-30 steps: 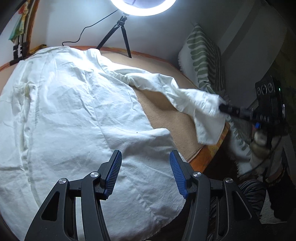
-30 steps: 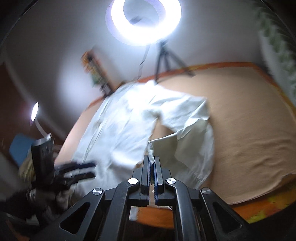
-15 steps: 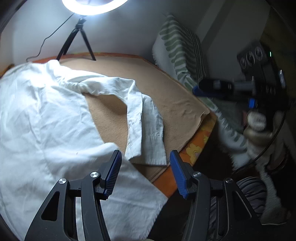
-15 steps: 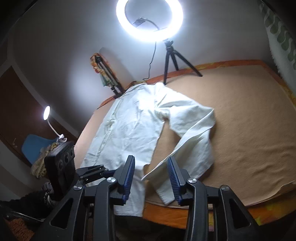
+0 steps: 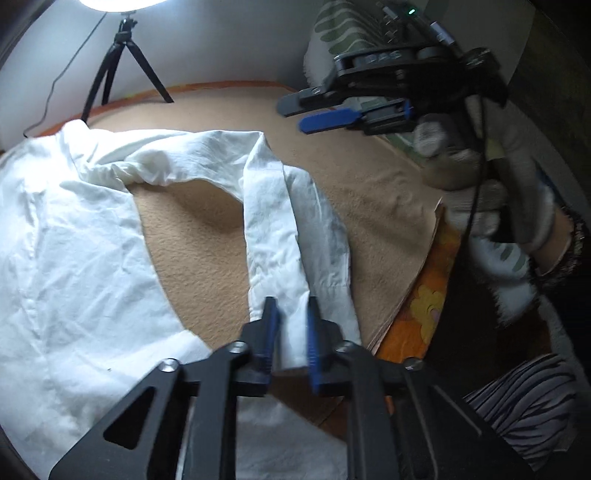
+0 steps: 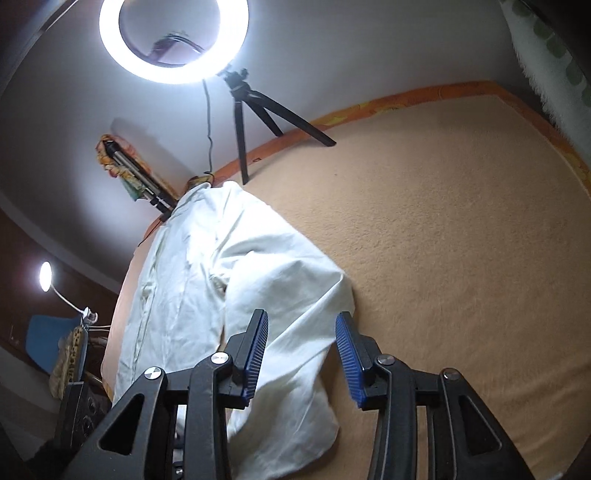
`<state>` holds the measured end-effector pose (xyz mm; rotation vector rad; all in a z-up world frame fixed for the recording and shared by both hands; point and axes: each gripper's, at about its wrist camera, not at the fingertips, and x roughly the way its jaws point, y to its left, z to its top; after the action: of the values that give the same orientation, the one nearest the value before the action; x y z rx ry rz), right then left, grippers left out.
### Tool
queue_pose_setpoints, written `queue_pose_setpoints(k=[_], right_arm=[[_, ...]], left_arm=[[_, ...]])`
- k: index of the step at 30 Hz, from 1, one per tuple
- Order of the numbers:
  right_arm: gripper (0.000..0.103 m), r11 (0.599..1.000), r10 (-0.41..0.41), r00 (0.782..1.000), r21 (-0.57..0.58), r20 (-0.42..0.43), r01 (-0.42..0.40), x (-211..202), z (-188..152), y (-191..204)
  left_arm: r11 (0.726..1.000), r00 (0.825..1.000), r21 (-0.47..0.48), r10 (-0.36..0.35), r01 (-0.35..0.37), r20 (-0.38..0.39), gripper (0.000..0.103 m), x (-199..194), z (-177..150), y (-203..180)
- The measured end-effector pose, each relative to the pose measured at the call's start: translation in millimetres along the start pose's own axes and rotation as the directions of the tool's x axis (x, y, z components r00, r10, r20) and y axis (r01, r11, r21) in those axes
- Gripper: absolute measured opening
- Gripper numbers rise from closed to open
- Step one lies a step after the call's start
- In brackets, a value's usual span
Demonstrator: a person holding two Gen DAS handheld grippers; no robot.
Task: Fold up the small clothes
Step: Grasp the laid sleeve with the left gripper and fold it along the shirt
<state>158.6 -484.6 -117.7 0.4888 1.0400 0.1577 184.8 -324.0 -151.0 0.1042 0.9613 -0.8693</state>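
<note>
A white shirt [image 5: 66,236] lies spread on the tan blanket [image 5: 207,251]. Its sleeve [image 5: 291,221] is doubled back toward the bed's near edge. My left gripper [image 5: 292,325] sits at the cuff end, its jaws closing with the cuff in the narrow gap between the blue pads. In the right wrist view the folded sleeve [image 6: 288,288] runs under my right gripper [image 6: 301,354], which hovers open and holds nothing. The right gripper [image 5: 295,112] also appears in the left wrist view, carried by a gloved hand [image 5: 480,192] above the blanket's right side.
A ring light [image 6: 110,55] on a black tripod [image 5: 122,62] stands at the far edge by the wall. A green-patterned white cushion [image 5: 343,33] leans at the right. The orange flowered sheet [image 5: 424,306] marks the bed's near edge. A small lamp [image 6: 45,275] glows at the left.
The right gripper let go of the sleeve, opened and drew back. The sleeve dropped folded onto the blanket. The left gripper slid right to the cuff and its jaws narrowed around it.
</note>
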Motion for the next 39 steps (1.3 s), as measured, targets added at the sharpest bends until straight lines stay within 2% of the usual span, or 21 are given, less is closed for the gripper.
queue_pose_setpoints(k=[5, 9, 13, 16, 20, 22, 23, 24, 25, 28, 29, 31, 33, 34, 35, 37, 39], right_arm=[[0.041, 0.999, 0.0, 1.0, 0.042, -0.015, 0.0, 21.3, 10.0, -16.3], [0.042, 0.997, 0.036, 0.999, 0.061, -0.015, -0.035, 29.6, 16.9, -21.2], [0.05, 0.996, 0.072, 0.997, 0.064, -0.036, -0.07, 42.5, 27.5, -19.0], [0.05, 0.995, 0.076, 0.996, 0.066, -0.035, -0.074, 53.2, 37.3, -13.9], [0.05, 0.999, 0.025, 0.998, 0.035, -0.053, -0.024, 64.4, 46.1, -1.8], [0.05, 1.0, 0.014, 0.998, 0.022, -0.06, -0.013, 65.4, 47.3, 1.6], [0.05, 1.0, 0.008, 0.998, 0.015, -0.061, -0.007, 64.6, 48.1, 2.2], [0.05, 1.0, 0.004, 0.998, 0.013, -0.06, -0.004, 63.5, 49.1, 2.1], [0.05, 1.0, 0.001, 0.998, 0.014, -0.058, -0.001, 62.0, 50.6, 1.0], [0.05, 1.0, -0.001, 0.999, 0.028, -0.05, 0.002, 58.6, 56.3, -4.6], [0.05, 0.999, 0.002, 0.999, 0.032, -0.051, 0.0, 58.6, 58.5, -6.3], [0.05, 1.0, 0.0, 0.999, 0.031, -0.053, 0.002, 59.8, 61.8, -7.9], [0.05, 1.0, -0.004, 0.998, 0.025, -0.057, 0.005, 62.1, 63.5, -7.5], [0.05, 1.0, -0.003, 0.998, 0.024, -0.06, 0.004, 64.0, 64.1, -7.3], [0.05, 1.0, -0.002, 0.998, 0.023, -0.064, 0.003, 66.2, 64.3, -7.3], [0.05, 1.0, -0.004, 0.997, 0.018, -0.074, 0.006, 71.1, 64.3, -6.7], [0.05, 1.0, -0.004, 0.996, 0.015, -0.084, 0.005, 76.3, 64.1, -5.8]], left_arm=[[0.996, 0.996, -0.032, -0.086, 0.087, 0.032, 0.003, -7.3, 8.8, -6.8], [0.985, 0.982, -0.059, -0.159, 0.165, 0.098, 0.003, -44.8, 8.3, -6.6], [0.988, 0.981, -0.051, -0.135, 0.143, 0.138, 0.003, -80.3, -5.3, -4.0], [0.992, 0.985, -0.068, -0.096, 0.107, 0.147, 0.002, -96.4, -21.8, -3.6], [0.996, 0.988, -0.057, -0.062, 0.071, 0.14, 0.004, -97.1, -28.0, -8.0], [0.998, 0.991, -0.029, -0.054, 0.058, 0.125, 0.01, -90.6, -26.8, -16.8], [0.999, 0.992, -0.012, -0.047, 0.049, 0.117, 0.03, -86.3, -24.8, -20.8], [1.0, 0.994, 0.008, -0.028, 0.027, 0.107, 0.057, -80.2, -21.2, -24.2], [1.0, 0.995, 0.03, -0.002, -0.001, 0.102, 0.065, -74.0, -19.7, -25.2], [0.994, 0.997, 0.093, 0.046, -0.052, 0.07, 0.067, -53.2, -25.3, -25.7], [0.994, 0.997, 0.099, 0.047, -0.052, 0.054, 0.065, -45.8, -25.2, -25.3], [0.995, 0.999, 0.101, 0.013, -0.018, 0.044, 0.051, -35.6, -24.6, -21.4], [0.996, 1.0, 0.091, -0.011, 0.009, 0.025, 0.026, -22.9, -22.8, -15.4], [0.996, 0.999, 0.082, -0.032, 0.031, 0.015, 0.018, -16.4, -21.8, -11.2], [0.996, 0.999, 0.064, -0.055, 0.054, 0.003, 0.004, -10.7, -20.3, -6.9], [0.992, 0.992, 0.001, -0.124, 0.124, -0.002, 0.003, -5.6, -16.6, 0.8], [0.987, 0.987, -0.018, -0.157, 0.158, 0.022, 0.002, -14.9, -15.3, -0.8]])
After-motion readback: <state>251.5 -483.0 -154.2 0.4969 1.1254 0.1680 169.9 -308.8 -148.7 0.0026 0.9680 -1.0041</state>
